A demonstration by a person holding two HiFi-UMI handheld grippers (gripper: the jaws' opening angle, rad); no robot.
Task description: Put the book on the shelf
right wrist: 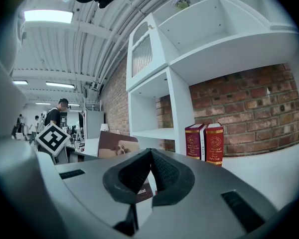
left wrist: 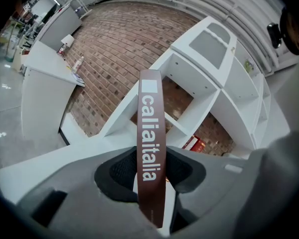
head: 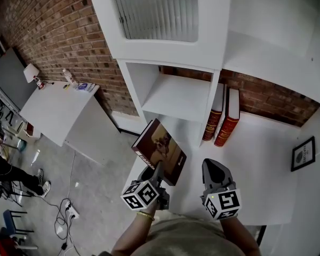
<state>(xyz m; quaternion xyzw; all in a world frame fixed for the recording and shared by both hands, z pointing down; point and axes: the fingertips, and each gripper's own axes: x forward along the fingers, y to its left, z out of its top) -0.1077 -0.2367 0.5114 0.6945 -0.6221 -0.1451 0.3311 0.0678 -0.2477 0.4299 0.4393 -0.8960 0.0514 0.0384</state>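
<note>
The left gripper (head: 157, 170) is clenched on the spine of the brown book (head: 161, 147), which hangs tilted in the lower centre of the head view, just below the white shelf (head: 177, 98). The right gripper (head: 214, 169), lower right, is closed and empty. Two red books (head: 224, 115) stand upright at centre right.

Left of the red books (head: 222, 116), beyond the divider (head: 209, 111), your cubby (head: 176, 97) stands open; right of them, bare shelf (head: 258, 153) reaches the framed picture (head: 303, 153).
</note>
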